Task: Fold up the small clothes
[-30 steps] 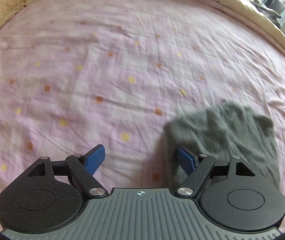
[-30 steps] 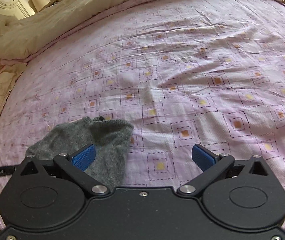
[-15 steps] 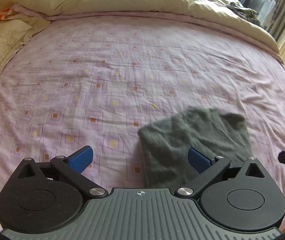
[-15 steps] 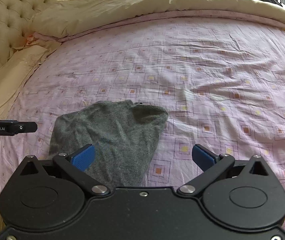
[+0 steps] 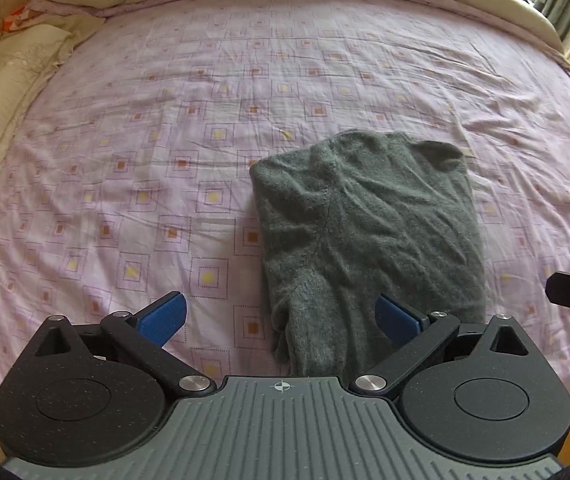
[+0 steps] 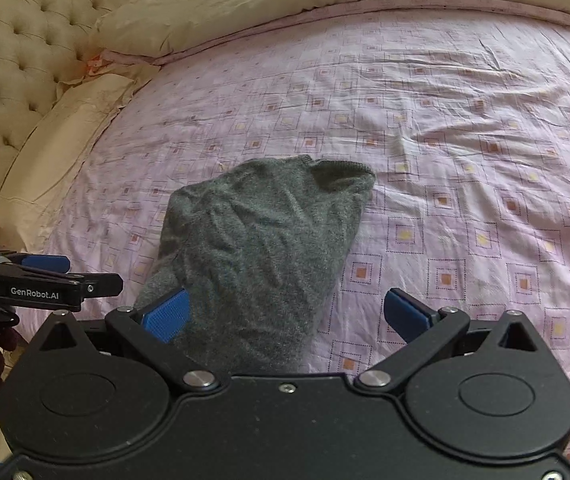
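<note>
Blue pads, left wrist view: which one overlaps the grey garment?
The right-hand pad sits over the grey garment; the left-hand pad is over bare pink sheet.

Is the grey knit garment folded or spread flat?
Folded. The grey knit garment lies on the pink patterned bedsheet as a compact, layered bundle, with no sleeves spread out. How many layers it has cannot be told.

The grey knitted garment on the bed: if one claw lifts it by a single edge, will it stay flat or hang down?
The grey knitted garment would probably sag and unfold, since it lies wrinkled and limp. Its fuzzy knit likely grips the pink sheet, so pushing may bunch it.
</note>
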Demonstrator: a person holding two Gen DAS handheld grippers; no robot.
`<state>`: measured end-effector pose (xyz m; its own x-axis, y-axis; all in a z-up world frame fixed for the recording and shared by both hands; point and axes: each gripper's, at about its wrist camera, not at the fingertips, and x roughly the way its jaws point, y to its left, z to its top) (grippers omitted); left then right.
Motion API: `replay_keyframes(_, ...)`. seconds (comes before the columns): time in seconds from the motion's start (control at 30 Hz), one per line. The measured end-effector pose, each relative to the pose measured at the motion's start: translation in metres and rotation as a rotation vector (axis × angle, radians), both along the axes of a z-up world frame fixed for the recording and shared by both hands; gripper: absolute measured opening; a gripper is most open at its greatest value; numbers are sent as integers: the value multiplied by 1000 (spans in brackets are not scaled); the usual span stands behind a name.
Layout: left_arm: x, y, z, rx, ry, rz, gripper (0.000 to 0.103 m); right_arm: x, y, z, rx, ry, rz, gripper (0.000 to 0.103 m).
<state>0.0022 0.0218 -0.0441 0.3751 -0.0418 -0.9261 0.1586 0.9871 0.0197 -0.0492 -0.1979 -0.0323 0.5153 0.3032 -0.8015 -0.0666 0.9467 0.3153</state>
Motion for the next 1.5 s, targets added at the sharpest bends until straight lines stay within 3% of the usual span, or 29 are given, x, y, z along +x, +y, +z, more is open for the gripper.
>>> replay_keyframes(0.27,-8,-13,13,172,-28,58,101,-10,13,17,-86,-57,33,103)
replay_keyframes(0.5,-20,-9,23,41,-36,75,101,-17,16,29,-74,-96,9,103)
replay_keyframes(0.7,-26,-13,28,46,-51,63,101,-23,11,32,-29,-100,-17,103)
replay_keyframes(0.9,-29,-16,25,19,-35,55,101,-24,14,34,-88,-86,-14,102)
replay_keyframes(1.0,-30,-18,24,20,-29,57,90,-24,11,33,-74,-82,-15,102)
replay_keyframes(1.5,-23,-18,13,16,39,91,90,-16,-3,17,-27,24,-117,102)
